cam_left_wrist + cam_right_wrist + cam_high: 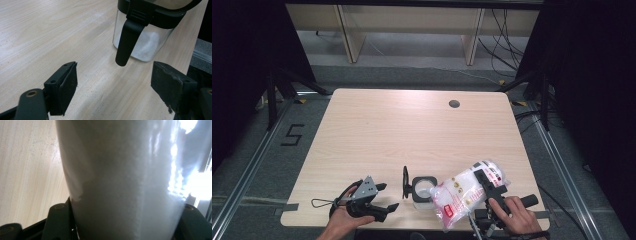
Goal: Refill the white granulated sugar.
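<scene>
- Pouring step in hand, by the look of it — right gripper (486, 186) clamped across a clear bag (464, 192) of white granules, jaws pressed on both its sides in the right gripper view (125, 182); bag tilted with its lower end toward the jar
- Sitting near the front edge of the table (412, 130), between the two hands: a clear square jar (422, 189) with black rim, some white powder already in its bottom (147, 45); lid (405, 182) swung open and standing upright on the jar's left side
- Hovering empty to the left of the jar: left gripper (389, 196), jaws spread wide, nothing between the pads (67, 87); black handle (128, 40) hanging just ahead of them
- Calling next, probably, for lining the bag's mouth up over the jar opening — not clearly over it yet; then tipping gently to avoid spilling on the wood; perhaps steadying the jar with the free left claw
</scene>
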`<action>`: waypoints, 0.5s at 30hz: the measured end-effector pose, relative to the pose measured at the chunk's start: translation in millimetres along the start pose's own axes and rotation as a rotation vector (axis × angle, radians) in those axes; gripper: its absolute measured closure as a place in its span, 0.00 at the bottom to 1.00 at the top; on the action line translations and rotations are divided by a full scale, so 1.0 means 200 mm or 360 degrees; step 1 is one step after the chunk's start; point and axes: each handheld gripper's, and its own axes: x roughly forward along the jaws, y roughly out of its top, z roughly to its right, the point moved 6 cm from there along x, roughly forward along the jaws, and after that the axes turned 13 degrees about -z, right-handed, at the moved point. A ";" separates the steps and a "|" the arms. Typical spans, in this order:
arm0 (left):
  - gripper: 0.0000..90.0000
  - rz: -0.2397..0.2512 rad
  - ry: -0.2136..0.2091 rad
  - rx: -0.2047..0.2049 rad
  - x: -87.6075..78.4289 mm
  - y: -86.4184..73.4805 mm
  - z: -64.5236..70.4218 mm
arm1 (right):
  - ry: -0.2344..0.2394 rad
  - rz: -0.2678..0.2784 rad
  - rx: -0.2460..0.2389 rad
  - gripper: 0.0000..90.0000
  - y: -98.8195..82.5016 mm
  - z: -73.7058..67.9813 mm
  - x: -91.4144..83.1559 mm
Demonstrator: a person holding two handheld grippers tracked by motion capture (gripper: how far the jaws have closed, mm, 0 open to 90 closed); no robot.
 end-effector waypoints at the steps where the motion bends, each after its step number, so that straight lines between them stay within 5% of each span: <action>1: 0.23 0.0001 0.0001 0.0001 0.00 0.00 0.00 | 0.0028 -0.0023 0.0030 0.47 0.00 -0.01 0.00; 15: 0.23 0.0000 -0.0001 0.0000 0.00 0.00 0.00 | 0.0011 -0.0034 0.0031 0.47 -0.01 0.00 -0.01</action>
